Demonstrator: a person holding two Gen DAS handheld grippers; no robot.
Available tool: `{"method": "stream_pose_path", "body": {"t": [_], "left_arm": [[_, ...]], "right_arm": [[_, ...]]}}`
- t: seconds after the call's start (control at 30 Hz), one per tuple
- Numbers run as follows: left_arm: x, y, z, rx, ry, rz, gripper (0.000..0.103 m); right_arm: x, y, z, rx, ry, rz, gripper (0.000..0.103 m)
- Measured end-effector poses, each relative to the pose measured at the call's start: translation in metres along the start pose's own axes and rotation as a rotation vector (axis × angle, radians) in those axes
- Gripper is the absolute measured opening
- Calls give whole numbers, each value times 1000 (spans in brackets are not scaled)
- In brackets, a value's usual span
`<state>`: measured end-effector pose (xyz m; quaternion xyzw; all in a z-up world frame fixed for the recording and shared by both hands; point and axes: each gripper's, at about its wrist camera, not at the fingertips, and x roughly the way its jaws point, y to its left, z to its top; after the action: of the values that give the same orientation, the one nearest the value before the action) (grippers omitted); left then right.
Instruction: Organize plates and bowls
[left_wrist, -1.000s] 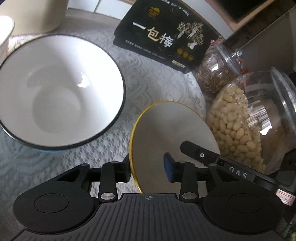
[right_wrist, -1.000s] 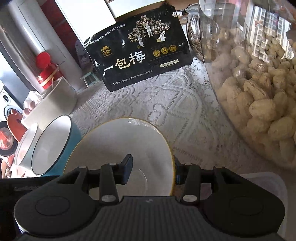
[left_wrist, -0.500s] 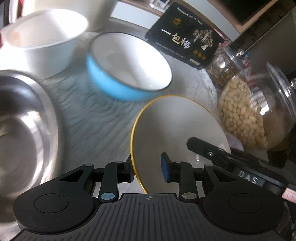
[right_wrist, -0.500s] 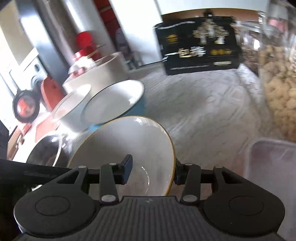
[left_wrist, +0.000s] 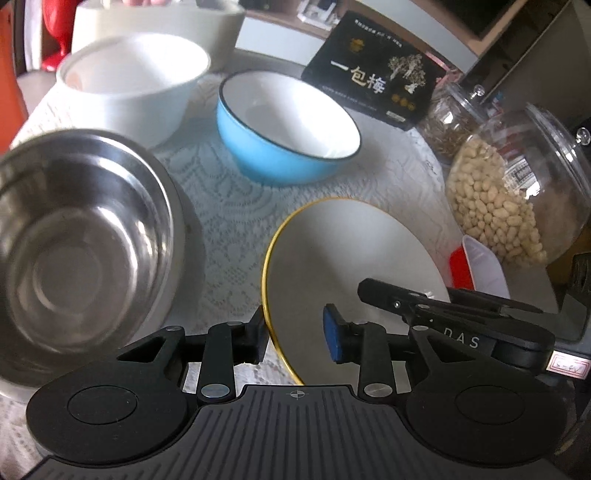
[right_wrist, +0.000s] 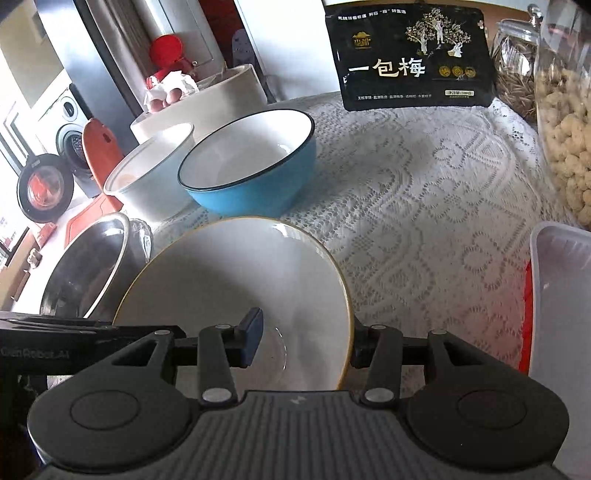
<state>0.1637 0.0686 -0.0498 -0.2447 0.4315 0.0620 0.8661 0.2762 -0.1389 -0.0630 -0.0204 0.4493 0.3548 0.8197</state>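
Gold-rimmed bowl (left_wrist: 354, 258) held off the lace cloth (left_wrist: 229, 206) by both grippers, one on each side of the rim.

Left gripper (left_wrist: 295, 334): jaws straddle the bowl's left rim, one finger (left_wrist: 258, 338) outside, blue-padded finger (left_wrist: 332, 338) inside. Outer pad at the gold edge; small gap visible at the inner pad, so contact not certain — cannot tell if clamped or just loose around the rim.

Right gripper (right_wrist: 303, 341): same setup on the opposite rim, blue-padded finger (right_wrist: 251, 339) inside the bowl (right_wrist: 229, 280), other finger (right_wrist: 364, 354) outside, against the wall. Inner pad sits clear of the wall (gap visible), so grip also unconfirmed. Right gripper's body visible in left view as a black bar (left_wrist: 443, 314) crossing the bowl's right edge.

Bowl tilted in the left view, open side up in the right view. Empty, white inside.

Around it:
- Steel bowl (left_wrist: 81, 236) to the left, near, blurred in the left view.
- Blue bowl (left_wrist: 284, 129) beyond, on the cloth, upright, white inside, dark rim.
- White bowl (left_wrist: 133, 77) left of the blue one, just beside it.
- Larger white pot (right_wrist: 214, 96) behind those two.
- Black packet (right_wrist: 413, 55) with gold print standing at the far edge.
- Peanut jar (left_wrist: 517, 184) to the right, smaller jar (left_wrist: 450, 122) behind it — contents brown, not identifiable.
- Clear plastic tray (right_wrist: 561, 295) over something red, right of the held bowl.
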Motion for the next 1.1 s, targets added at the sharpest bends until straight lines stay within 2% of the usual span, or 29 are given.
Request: {"method": "stream_pose_path", "body": {"t": [0.23, 0.4, 0.47, 0.5, 0.53, 0.6, 0.67, 0.73, 0.9, 1.03, 1.1], "left_arm": [[-22, -9, 1, 51, -75, 52, 34], [-30, -13, 13, 57, -80, 36, 34], [-30, 1, 27, -38, -56, -50, 34], [-30, 8, 34, -77, -53, -71, 34], [-31, 13, 42, -101, -63, -73, 34], [-29, 17, 61, -94, -94, -27, 34], [-20, 20, 82, -87, -89, 17, 34], [-6, 27, 99, -110, -66, 8, 34], [33, 29, 129, -82, -17, 43, 34], [64, 19, 144, -10, 39, 88, 31], [73, 11, 150, 46, 47, 115, 39]], "right_arm": [[-7, 4, 0, 24, 1, -28, 46], [-30, 10, 5, 8, -53, -99, 46], [-42, 13, 12, -8, -80, -134, 46], [-48, 14, 17, -15, -96, -153, 46], [-54, 15, 23, -18, -113, -171, 46], [-61, 16, 36, -11, -133, -190, 46], [-63, 17, 52, 7, -133, -187, 46], [-61, 14, 67, 42, -123, -169, 47], [-28, -2, 114, 175, -48, -100, 48], [27, -9, 144, 192, 26, -140, 48], [59, -13, 153, 215, 90, -123, 48]]}}
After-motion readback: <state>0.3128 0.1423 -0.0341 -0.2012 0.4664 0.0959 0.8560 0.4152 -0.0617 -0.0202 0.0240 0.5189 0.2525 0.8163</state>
